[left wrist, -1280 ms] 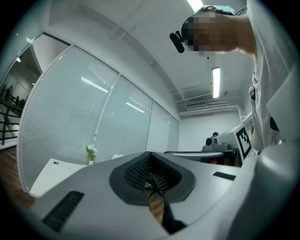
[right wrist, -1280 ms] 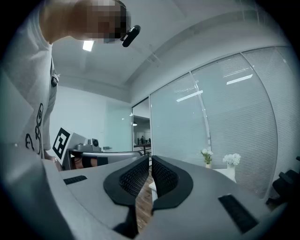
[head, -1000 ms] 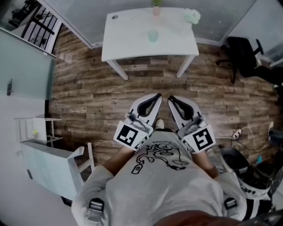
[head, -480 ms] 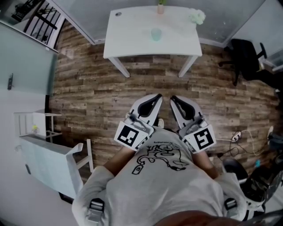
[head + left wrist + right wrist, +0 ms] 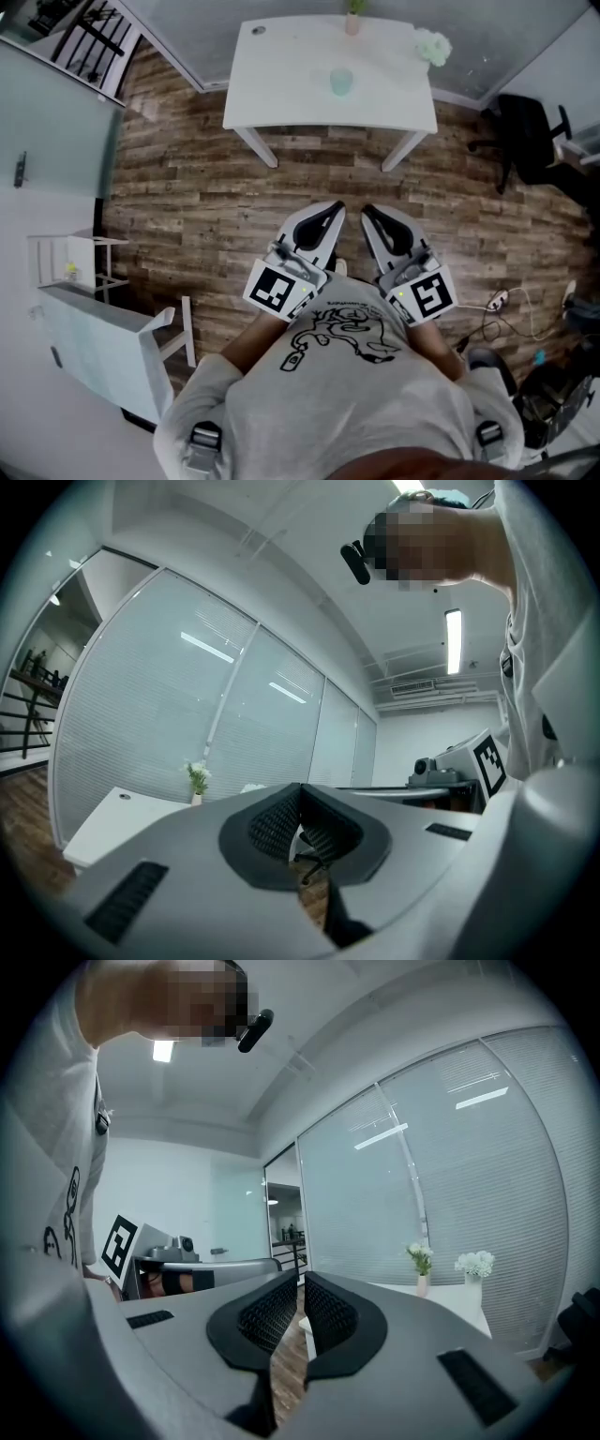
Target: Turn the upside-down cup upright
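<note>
Head view, claws: two; the left claw [image 5: 333,208] and the right claw [image 5: 367,212] are pointing side by side over the floor [image 5: 187,187], each pressing its jaws together on nothing.
Head view, cup: one cup [image 5: 341,81] is standing near the middle of the single worktop [image 5: 281,89], well apart from both claws; which way up it is standing is not showing from here.
Head view, on the worktop: one plant [image 5: 353,19] and one flower bunch [image 5: 433,45] are standing along the far edge, apart from the cup.
Head view, around: one chair [image 5: 530,131] is sitting right of the worktop and one rack [image 5: 70,267] is standing at the left; floor planks are stretching between the claws and the worktop.
Left gripper view, claw: the left claw [image 5: 300,799] is pressing its jaws tip to tip, pinching nothing.
Left gripper view, beyond: a worktop [image 5: 103,822] corner and the plant [image 5: 198,778] are showing at the left; the jaws are covering the rest of the worktop.
Right gripper view, claw: the right claw [image 5: 302,1288] is holding its jaws all but touching, with only a thin slit between them and nothing in it.
Right gripper view, beyond: the plant [image 5: 421,1260] and the flower bunch [image 5: 475,1265] are standing at the right, above the jaw.
</note>
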A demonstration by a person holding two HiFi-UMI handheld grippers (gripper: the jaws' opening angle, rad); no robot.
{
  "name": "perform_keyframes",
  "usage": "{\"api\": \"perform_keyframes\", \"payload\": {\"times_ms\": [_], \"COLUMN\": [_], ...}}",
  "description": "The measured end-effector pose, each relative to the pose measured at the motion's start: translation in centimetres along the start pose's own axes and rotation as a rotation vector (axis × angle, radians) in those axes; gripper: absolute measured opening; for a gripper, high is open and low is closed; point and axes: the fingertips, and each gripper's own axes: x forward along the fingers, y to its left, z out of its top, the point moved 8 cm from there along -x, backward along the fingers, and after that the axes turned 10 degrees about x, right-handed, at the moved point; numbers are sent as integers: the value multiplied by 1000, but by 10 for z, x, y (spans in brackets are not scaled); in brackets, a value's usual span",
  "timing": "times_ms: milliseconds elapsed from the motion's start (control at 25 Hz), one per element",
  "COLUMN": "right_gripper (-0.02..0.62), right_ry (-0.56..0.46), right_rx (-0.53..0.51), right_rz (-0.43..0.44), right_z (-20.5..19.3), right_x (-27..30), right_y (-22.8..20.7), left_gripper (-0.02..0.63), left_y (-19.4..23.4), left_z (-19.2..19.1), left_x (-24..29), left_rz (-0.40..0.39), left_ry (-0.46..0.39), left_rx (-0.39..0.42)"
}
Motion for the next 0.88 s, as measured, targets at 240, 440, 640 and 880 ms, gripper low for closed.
{"api": "perform_keyframes", "payload": {"times_ms": [240,440,640,880], "right_gripper": [47,48,48,46], "right_ry": [11,19,15,3], "right_rx": [-6,-7,-6,-3], "right_rz": [-8,-24,-39,-62], "right_z": [9,18,29,40], "right_x": [32,65,101,145], "right_y": [-25,-51,-69,-91], "left_gripper": [3,3,3,3], "left_y": [36,71,106,149], "left_z": [-5,-3,1,1], "left_x": [29,58,81,110], "left_rz": [-5,-21,-37,-68], "left_ry": [12,8,7,15], "left_rx": [-25,-23,-24,-27]}}
